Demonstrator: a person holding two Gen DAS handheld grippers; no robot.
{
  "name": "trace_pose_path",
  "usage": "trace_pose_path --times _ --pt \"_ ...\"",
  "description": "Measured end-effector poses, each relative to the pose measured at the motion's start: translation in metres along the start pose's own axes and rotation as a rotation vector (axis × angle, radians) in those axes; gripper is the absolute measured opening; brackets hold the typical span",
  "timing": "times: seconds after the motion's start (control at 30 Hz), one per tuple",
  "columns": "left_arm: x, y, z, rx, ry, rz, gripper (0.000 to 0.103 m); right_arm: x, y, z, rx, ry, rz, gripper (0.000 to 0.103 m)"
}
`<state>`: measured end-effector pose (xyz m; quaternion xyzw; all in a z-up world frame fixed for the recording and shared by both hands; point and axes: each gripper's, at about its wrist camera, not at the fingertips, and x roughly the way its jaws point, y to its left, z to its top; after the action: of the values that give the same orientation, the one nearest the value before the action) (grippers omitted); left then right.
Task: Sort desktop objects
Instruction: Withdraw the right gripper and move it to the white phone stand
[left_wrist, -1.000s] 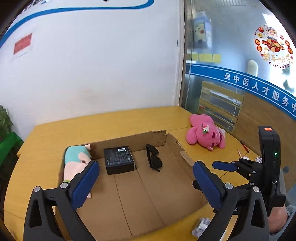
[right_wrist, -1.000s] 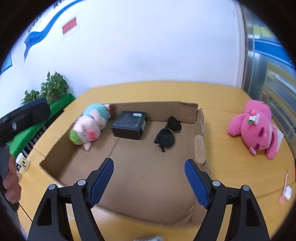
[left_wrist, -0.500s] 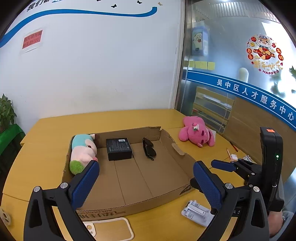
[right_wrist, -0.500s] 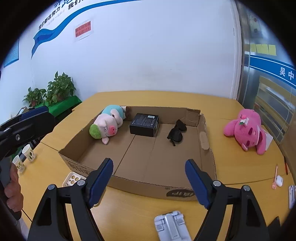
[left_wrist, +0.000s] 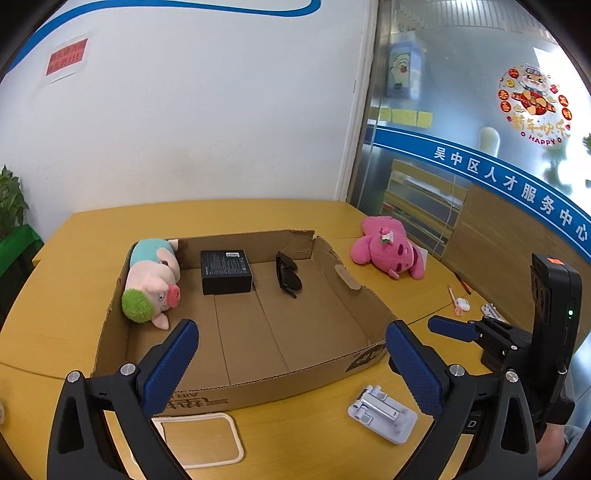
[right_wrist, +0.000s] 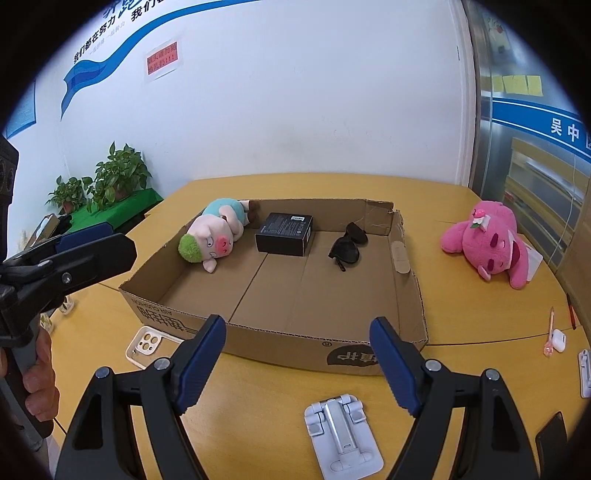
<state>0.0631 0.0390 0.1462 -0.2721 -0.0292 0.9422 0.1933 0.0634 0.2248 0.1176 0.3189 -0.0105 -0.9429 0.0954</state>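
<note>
A shallow cardboard box lies on the yellow table. Inside it are a pig plush, a black box and black sunglasses. A pink plush lies on the table right of the box. A white folding phone stand and a cream phone case lie in front of the box. My left gripper and right gripper both stand open and empty near the box's front edge.
White earbuds case and a pink pen lie at the table's right side, with a white clip-like item nearby. Potted plants stand on a green stand at the left. A white wall and glass partition close the back.
Both grippers have pulled back from over the box toward the table's near edge. The phone stand and phone case have come into view. Both stay open.
</note>
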Motion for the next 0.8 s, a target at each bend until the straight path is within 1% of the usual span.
trace_pose_path --times 0.07,0.17,0.27,0.37,0.4,0.47,0.6,0.67,0.7,0.73,0.8 --pt "0.005 -0.002 -0.006 -0.008 0.017 0.012 0.103 -0.001 -0.005 -0.003 -0.006 0.001 0.019 0.080" --pt "0.014 -0.009 -0.023 -0.026 0.064 0.005 0.103 0.001 -0.017 -0.017 -0.008 0.028 0.069 0.080" --pt "0.025 -0.012 -0.042 -0.054 0.118 -0.030 0.103 0.011 -0.037 -0.048 -0.014 0.110 0.093 0.080" --pt "0.040 -0.014 -0.062 -0.081 0.178 -0.052 0.103 0.029 -0.058 -0.087 -0.029 0.229 0.045 0.080" --pt "0.046 -0.014 -0.069 -0.101 0.203 -0.061 0.102 0.035 -0.063 -0.097 -0.018 0.261 0.051 0.080" --pt "0.055 -0.014 -0.079 -0.134 0.240 -0.105 0.102 0.045 -0.070 -0.112 0.006 0.305 0.080 0.080" --pt "0.072 -0.015 -0.096 -0.161 0.311 -0.155 0.102 0.054 -0.063 -0.127 0.011 0.331 0.161 0.081" --pt "0.081 -0.012 -0.104 -0.192 0.347 -0.176 0.102 0.059 -0.057 -0.133 -0.001 0.340 0.146 0.082" --pt "0.085 -0.012 -0.107 -0.205 0.365 -0.187 0.102 0.064 -0.054 -0.136 -0.004 0.360 0.135 0.082" --pt "0.090 -0.012 -0.112 -0.217 0.384 -0.200 0.102 0.062 -0.051 -0.138 -0.024 0.336 0.120 0.082" --pt "0.099 -0.013 -0.118 -0.236 0.417 -0.217 0.102 0.063 -0.042 -0.141 -0.056 0.338 0.087 0.082"
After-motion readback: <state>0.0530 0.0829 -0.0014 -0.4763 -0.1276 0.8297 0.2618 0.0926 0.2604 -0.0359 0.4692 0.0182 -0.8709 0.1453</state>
